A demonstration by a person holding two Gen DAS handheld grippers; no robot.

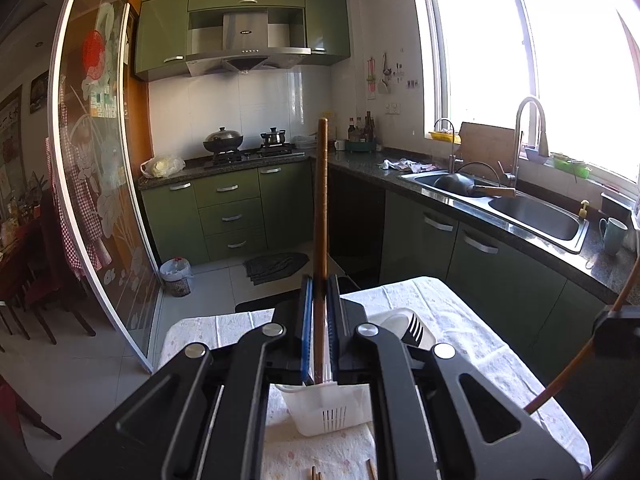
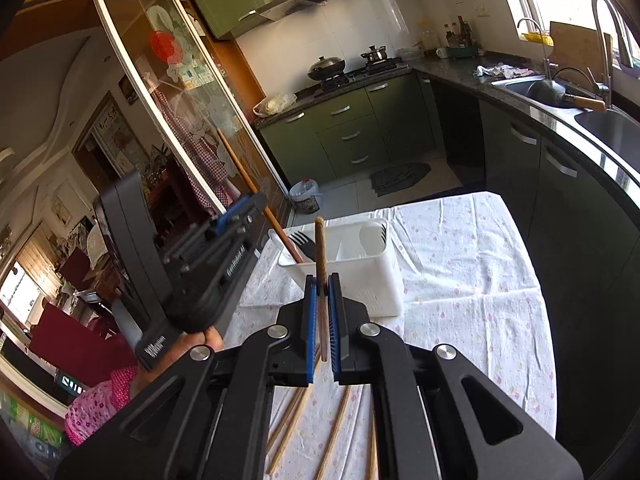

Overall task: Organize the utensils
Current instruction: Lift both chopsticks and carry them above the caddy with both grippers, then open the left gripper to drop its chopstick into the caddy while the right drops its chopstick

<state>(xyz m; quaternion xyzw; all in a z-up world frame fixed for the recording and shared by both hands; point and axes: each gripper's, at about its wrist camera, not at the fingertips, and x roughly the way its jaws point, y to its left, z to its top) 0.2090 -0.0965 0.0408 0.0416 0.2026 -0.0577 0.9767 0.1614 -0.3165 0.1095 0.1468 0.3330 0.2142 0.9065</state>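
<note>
While clamped, chopstick (image 1: 321, 216) between jaws (upright)

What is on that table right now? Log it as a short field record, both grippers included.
left gripper: jaws shut on a chopstick, its lower end inside the caddy
right gripper: jaws shut on a second chopstick, held upright, near the caddy
caddy: white plastic, stands on the tablecloth
caddy contents: black fork, white spoon
loose chopsticks: several lying on the cloth, not yet sorted
</note>
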